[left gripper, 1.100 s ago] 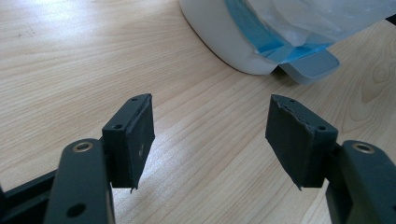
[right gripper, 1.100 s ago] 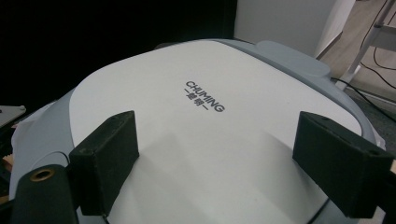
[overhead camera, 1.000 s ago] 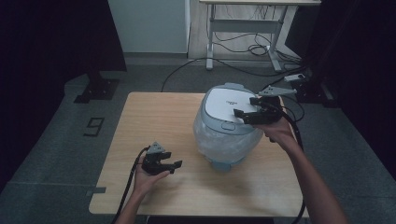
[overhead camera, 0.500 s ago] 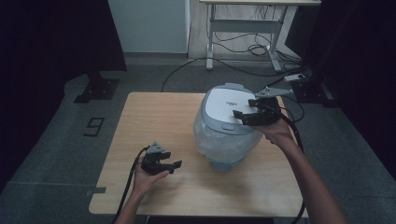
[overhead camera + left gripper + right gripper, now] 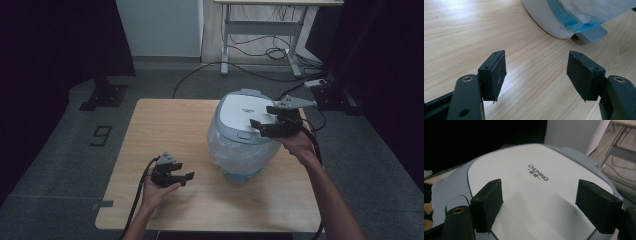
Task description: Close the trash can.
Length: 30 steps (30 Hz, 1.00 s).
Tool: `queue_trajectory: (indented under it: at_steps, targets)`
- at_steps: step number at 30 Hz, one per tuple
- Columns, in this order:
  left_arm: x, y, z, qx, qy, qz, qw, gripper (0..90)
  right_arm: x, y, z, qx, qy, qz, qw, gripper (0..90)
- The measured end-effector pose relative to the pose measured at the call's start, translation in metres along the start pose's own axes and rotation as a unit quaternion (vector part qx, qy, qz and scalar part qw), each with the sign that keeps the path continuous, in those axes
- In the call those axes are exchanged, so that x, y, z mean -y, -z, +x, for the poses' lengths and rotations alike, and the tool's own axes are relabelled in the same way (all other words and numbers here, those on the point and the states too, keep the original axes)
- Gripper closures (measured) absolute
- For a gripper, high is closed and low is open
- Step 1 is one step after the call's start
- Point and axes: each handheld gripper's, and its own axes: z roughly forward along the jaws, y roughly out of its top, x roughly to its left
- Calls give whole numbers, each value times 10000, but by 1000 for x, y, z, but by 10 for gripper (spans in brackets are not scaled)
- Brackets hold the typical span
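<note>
A rice cooker [image 5: 244, 111] with a white and grey lid stands on the wooden table [image 5: 165, 130], its body wrapped in a clear plastic bag [image 5: 240, 152]. My right gripper [image 5: 262, 117] hovers over the right side of the lid [image 5: 536, 175]. It is open; its jaws have just closed a little and nothing is between them. My left gripper [image 5: 186, 172] rests low near the table's front left, open and empty, pointing toward the cooker's base [image 5: 549, 20]. In its own view the left gripper [image 5: 536, 75] has bare wood between its jaws.
Beyond the table a desk frame [image 5: 260, 30] stands over loose cables [image 5: 260, 55] on the floor. A power strip [image 5: 317, 83] lies at the back right, a stand base [image 5: 102, 95] at the back left. A "9" mark [image 5: 101, 135] is on the floor.
</note>
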Motion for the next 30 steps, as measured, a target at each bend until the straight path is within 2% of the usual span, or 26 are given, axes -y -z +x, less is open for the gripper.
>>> queue_trajectory:
  at_steps: [2,4,6,14,20,24,30]
  targets:
    - [0,1,0,-4,17,-20,10000,317,4,6,0,-37,-146,-246,9996,216]
    - [0,2,0,-13,11,-45,10000,317,8,11,1,-37,-236,-375,9990,208]
    - [0,3,0,-13,9,-71,10000,317,12,17,1,76,-182,-406,9990,200]
    - [1,3,1,-36,9,-96,9999,315,34,42,-2,234,-261,-483,9982,197]
    - [2,3,1,-46,2,-101,9999,315,62,67,-6,247,-334,-584,9974,197]
    - [2,3,2,-57,-1,-97,9999,314,89,79,-10,233,-478,-635,9966,197]
    - [4,1,3,-81,0,-64,9999,313,131,83,-13,300,-707,-602,9952,198]
